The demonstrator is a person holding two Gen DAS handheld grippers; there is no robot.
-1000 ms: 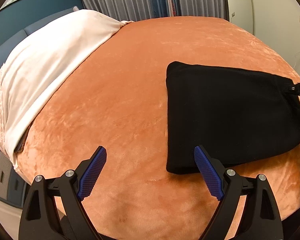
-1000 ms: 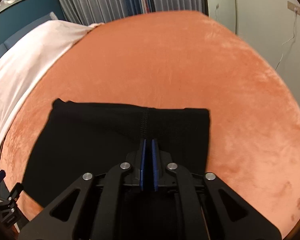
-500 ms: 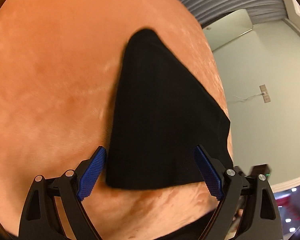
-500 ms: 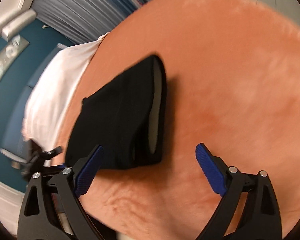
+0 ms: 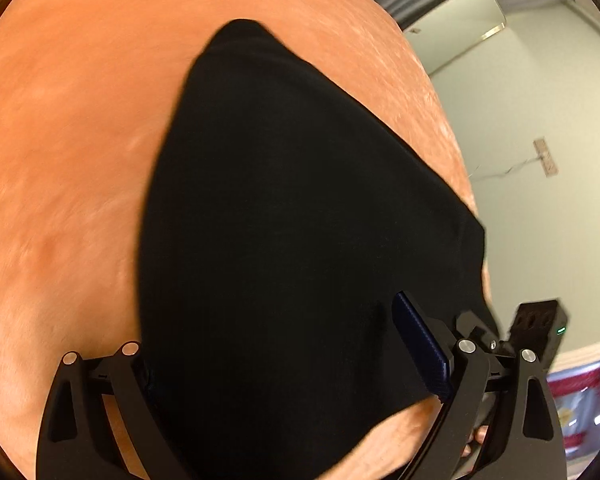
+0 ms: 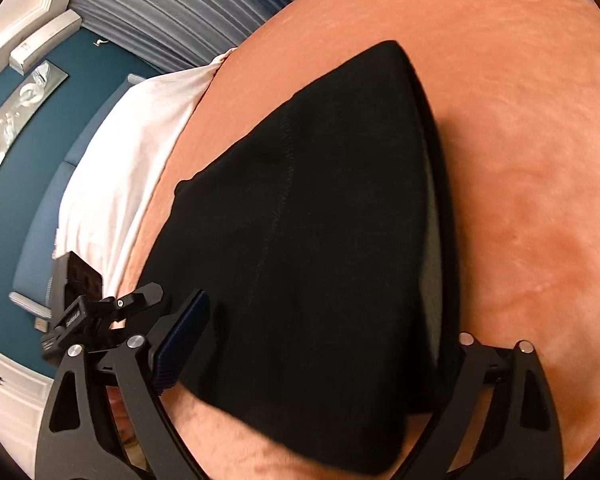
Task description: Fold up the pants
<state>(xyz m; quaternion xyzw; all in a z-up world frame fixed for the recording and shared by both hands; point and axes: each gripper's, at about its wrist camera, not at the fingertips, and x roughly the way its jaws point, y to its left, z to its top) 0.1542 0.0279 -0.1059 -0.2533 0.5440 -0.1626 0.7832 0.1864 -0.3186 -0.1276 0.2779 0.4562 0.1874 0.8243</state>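
Orange plush bedspread (image 5: 72, 152) beneath us, folded black pants (image 5: 300, 220) lying on it. Our left gripper (image 5: 288, 364) spread wide, near edge of pants between its fingers; one pad hidden by cloth. Our right gripper (image 6: 312, 352) likewise spread, straddling the opposite end. Farther off: white sheet (image 6: 140, 152), grey curtains (image 6: 172, 4).
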